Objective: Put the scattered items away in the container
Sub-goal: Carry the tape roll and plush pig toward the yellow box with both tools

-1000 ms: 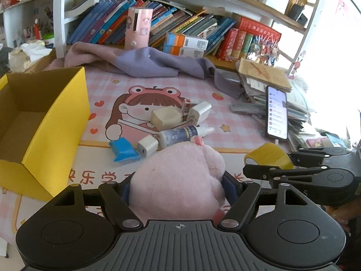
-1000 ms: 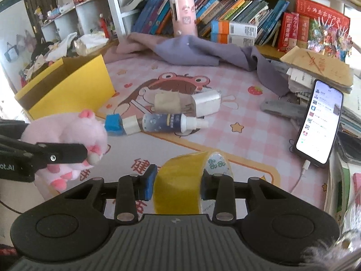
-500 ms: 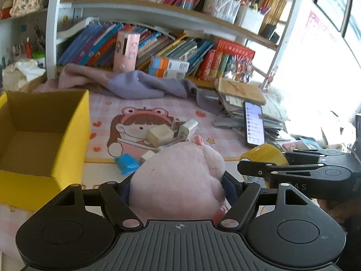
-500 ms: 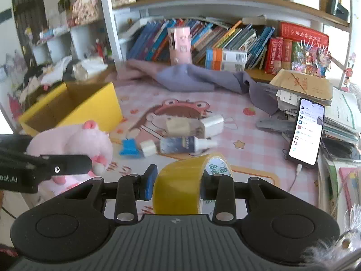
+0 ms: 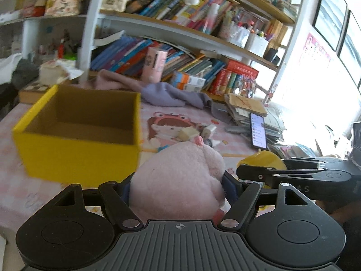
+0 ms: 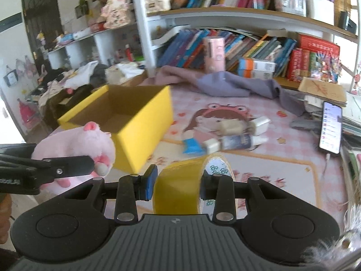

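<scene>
The pink plush toy (image 5: 178, 180) is clamped between the two fingers of the left gripper (image 5: 178, 185), held in the air. The roll of yellow tape (image 6: 180, 187) is likewise pinched between the fingers of the right gripper (image 6: 178, 183), its core printed with small green marks too blurred to read. The yellow cardboard box (image 5: 76, 155) stands ahead and to the left of both grippers, open side up, its brown interior showing nothing inside.

Compared with half a second ago, the box lies nearer and more central in both views, and more of the upper shelves is visible; both holds are unchanged.

Ahead of the right gripper, on the pink checked mat (image 6: 282, 158) with a cartoon girl, lie a blue packet (image 6: 191, 146), a small white cube (image 6: 212, 145), a small bottle (image 6: 239, 141) on its side, a beige block (image 6: 230, 126) and a white charger (image 6: 259, 123), clustered and partly touching. Further right, a lit phone (image 6: 330, 126) rests against stacked papers. A purple cloth (image 6: 227, 83) lies beyond, before the bookshelf (image 6: 248, 18).

The left gripper's arm bears white lettering, too partial to read.
</scene>
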The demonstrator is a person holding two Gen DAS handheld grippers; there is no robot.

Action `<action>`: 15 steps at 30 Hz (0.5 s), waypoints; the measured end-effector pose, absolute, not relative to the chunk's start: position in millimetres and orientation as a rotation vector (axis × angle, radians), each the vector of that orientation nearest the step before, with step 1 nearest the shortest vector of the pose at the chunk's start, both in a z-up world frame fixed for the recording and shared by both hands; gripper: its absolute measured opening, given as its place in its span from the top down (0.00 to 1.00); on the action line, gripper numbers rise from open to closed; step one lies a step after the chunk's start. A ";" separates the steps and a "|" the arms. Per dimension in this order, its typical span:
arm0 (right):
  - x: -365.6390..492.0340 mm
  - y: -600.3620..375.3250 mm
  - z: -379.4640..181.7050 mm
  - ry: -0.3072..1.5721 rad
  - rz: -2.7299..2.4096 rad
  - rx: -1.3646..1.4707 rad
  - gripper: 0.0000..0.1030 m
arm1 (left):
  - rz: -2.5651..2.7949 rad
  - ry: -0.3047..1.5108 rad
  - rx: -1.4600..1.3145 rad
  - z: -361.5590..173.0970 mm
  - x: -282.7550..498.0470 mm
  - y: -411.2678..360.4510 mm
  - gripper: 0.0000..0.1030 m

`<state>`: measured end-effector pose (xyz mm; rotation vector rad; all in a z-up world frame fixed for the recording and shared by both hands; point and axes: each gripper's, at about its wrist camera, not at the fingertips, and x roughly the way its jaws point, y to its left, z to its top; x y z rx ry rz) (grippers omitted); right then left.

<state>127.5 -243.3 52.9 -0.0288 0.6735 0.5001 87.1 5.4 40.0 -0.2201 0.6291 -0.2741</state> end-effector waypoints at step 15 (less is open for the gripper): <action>62.4 -137.9 61.6 0.673 0.627 -0.047 0.67 | -0.145 0.597 -0.240 48.9 23.1 105.0 0.27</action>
